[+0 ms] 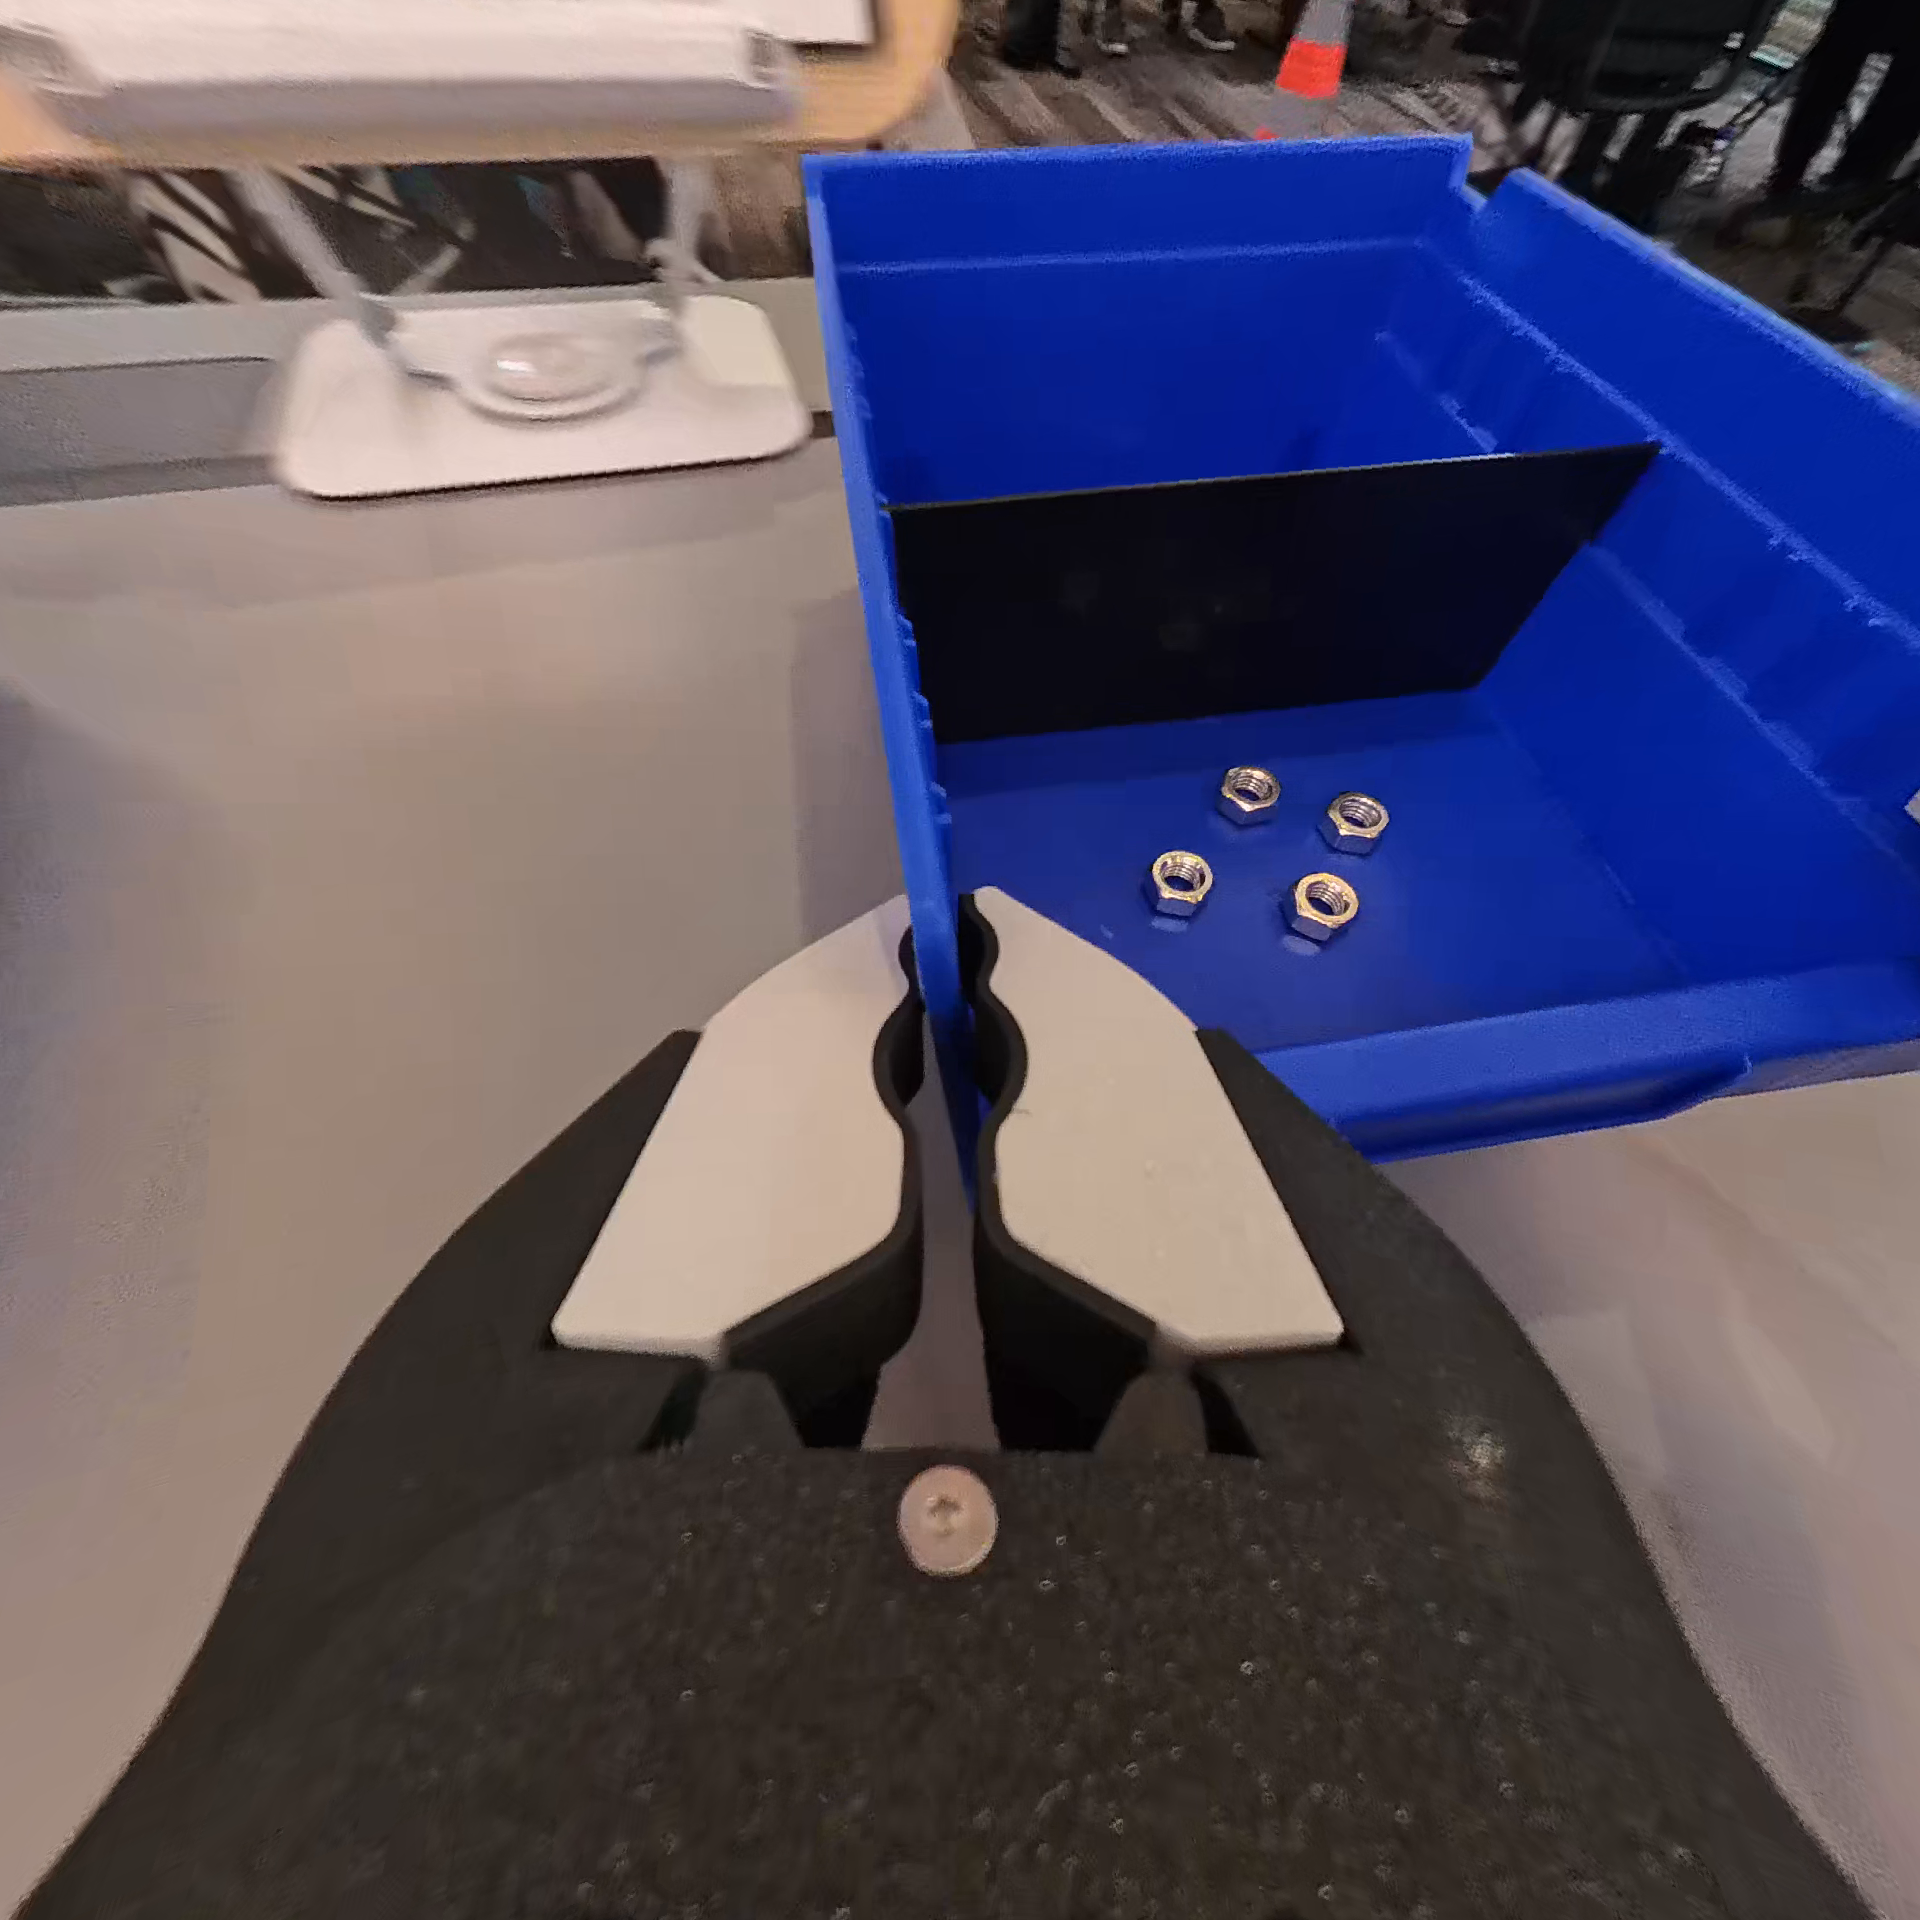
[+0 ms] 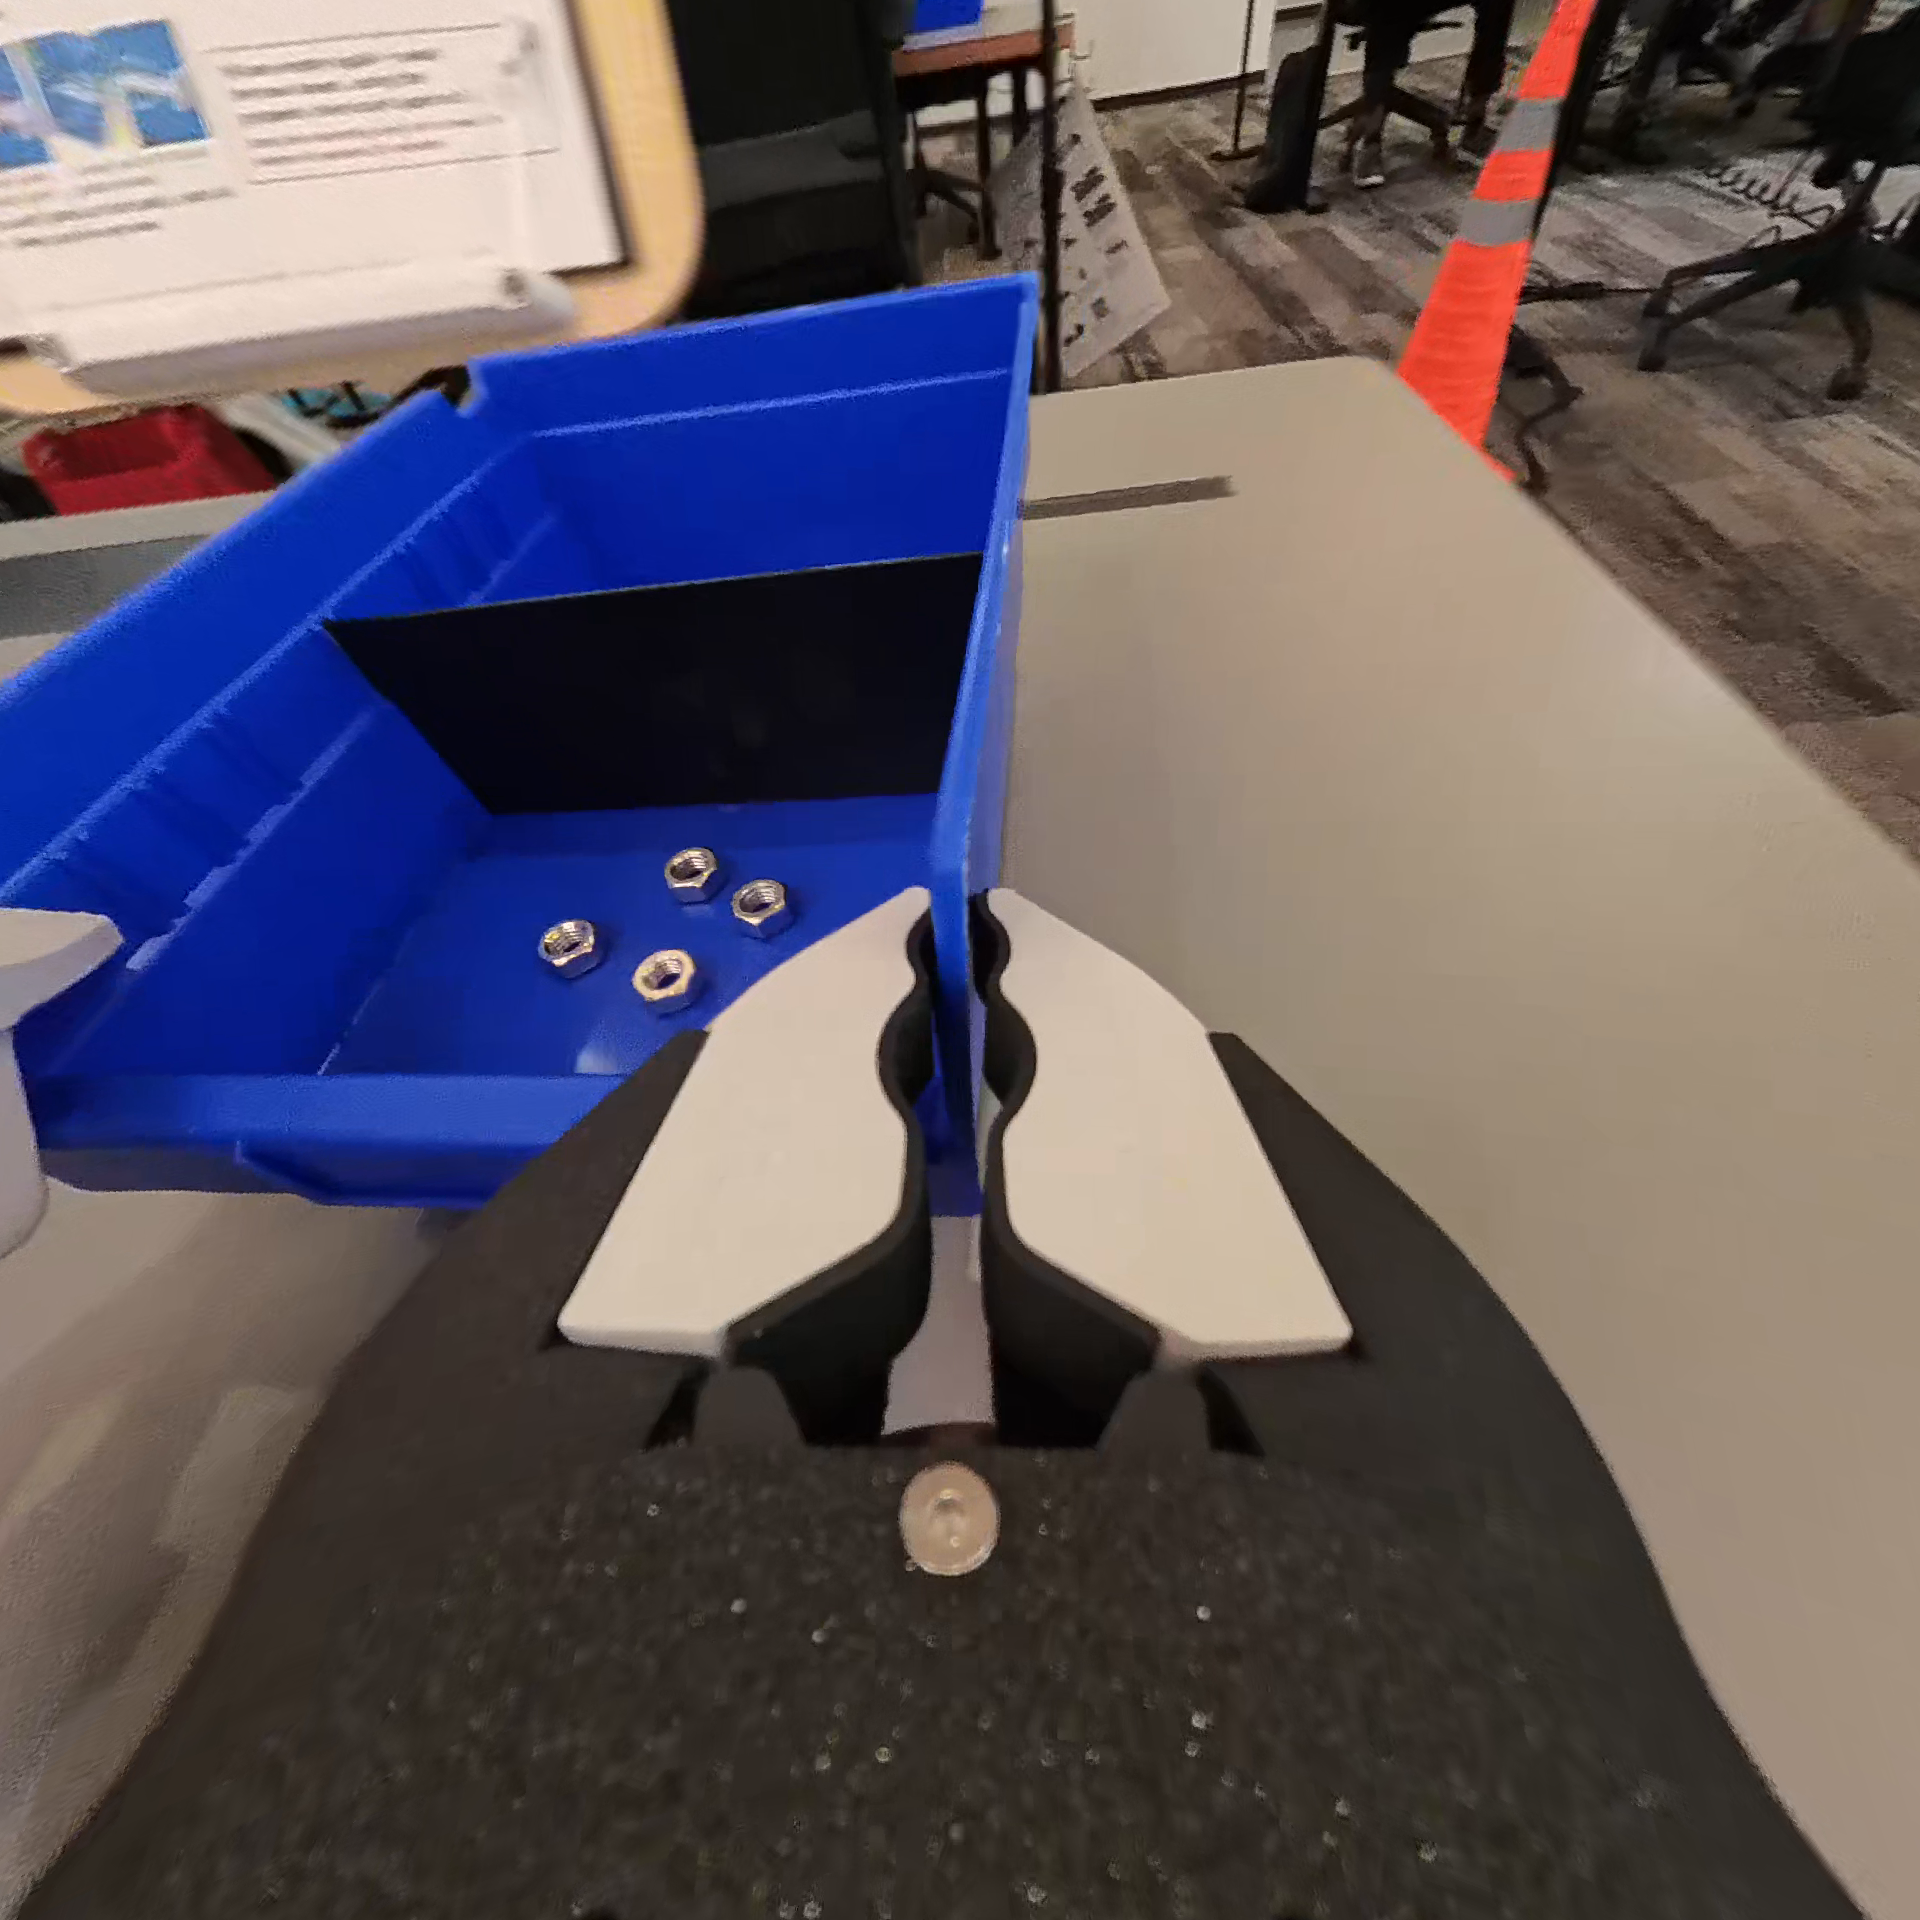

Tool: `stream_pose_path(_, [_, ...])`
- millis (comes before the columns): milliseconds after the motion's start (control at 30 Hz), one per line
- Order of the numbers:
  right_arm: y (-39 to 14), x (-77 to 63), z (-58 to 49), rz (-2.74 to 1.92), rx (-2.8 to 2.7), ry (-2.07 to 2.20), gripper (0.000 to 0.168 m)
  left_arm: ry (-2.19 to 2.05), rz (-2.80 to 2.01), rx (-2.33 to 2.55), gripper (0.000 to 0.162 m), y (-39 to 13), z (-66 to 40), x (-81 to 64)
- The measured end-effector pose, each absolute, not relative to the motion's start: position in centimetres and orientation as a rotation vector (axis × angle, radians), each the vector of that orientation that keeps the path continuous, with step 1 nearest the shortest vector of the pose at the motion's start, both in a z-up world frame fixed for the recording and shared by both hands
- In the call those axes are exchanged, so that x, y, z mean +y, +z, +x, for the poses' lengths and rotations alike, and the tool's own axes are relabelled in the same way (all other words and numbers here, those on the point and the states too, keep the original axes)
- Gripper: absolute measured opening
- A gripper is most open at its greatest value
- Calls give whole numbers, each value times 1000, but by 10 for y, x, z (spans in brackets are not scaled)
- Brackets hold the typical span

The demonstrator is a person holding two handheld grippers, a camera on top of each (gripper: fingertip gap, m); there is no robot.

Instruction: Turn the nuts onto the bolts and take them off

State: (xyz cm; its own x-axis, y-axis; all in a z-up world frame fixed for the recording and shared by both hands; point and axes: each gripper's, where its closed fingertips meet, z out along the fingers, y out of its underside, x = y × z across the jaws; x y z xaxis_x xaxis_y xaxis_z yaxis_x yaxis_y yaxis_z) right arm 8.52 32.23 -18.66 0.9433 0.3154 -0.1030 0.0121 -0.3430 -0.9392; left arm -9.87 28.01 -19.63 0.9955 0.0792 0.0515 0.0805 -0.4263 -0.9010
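Left wrist view shows your left gripper [image 1: 940,925] pinching the left wall of the blue plastic bin [image 1: 1143,208]. Your right gripper [image 2: 951,925] clamps its right wall. Four shiny steel hex nuts [image 1: 1181,882] lie loose in the near compartment, before one black divider panel [image 1: 1226,592], on the grey table [image 1: 416,831].

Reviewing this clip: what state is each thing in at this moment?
Left tongs: shut on the blue bin's left wall.
Right tongs: shut on its right wall.
Blue bin: upright, held on both sides.
Black divider: upright across the bin.
Four nuts: loose in the near compartment.
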Motion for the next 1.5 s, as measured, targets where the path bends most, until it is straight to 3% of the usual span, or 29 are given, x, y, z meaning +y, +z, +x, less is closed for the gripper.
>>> stream_pose_path(233, [-202, 283, -39, -1941, -341, 429, 2, 192, -1976, -197, 3, -185, -214, 210])
stream_pose_path(400, [-211, 273, -77, -1907, -421, 477, 4, 199, -1995, -213, 4, -205, -249, 190])
stream_pose_path(467, [-221, 266, -85, -1964, -476, 547, 25, 93, -2036, -200, 7, -221, -246, 187])
stream_pose_path(533, [-225, 259, -87, -1977, -514, 631, 37, -67, -2050, -156, 31, -222, -235, 182])
stream_pose_path(600, [-218, 248, -80, -1919, -589, 648, 50, -176, -2046, -126, 66, -212, -229, 166])
stream_pose_path(633, [-210, 243, -75, -1866, -628, 632, 60, -208, -2040, -111, 74, -206, -230, 153])
stream_pose_path(767, [-160, 210, -65, -1572, -697, 631, 65, -224, -1975, -125, 78, -186, -267, 93])
stream_pose_path(867, [-160, 163, -96, -1567, -845, 750, 80, -36, -2069, -203, 82, -199, -350, 70])
stream_pose_path(1033, [-167, 94, -154, -1516, -1070, 801, 85, 232, -2098, -366, 88, -204, -494, 73])
stream_pose_path(1200, [-195, 67, -205, -1641, -1168, 844, 86, 147, -2074, -418, 80, -209, -540, 116])
stream_pose_path(1267, [-200, 64, -222, -1678, -1177, 834, 86, 106, -2086, -444, 57, -217, -542, 128])
stream_pose_path(1333, [-199, 63, -237, -1686, -1181, 829, 87, 6, -2075, -429, 18, -221, -529, 133])
stream_pose_path(1367, [-197, 63, -244, -1691, -1172, 831, 87, 6, -2029, -458, 6, -218, -527, 129])
stream_pose_path(1500, [-192, 63, -263, -1725, -1106, 869, 84, 92, -2028, -519, 5, -218, -512, 90])
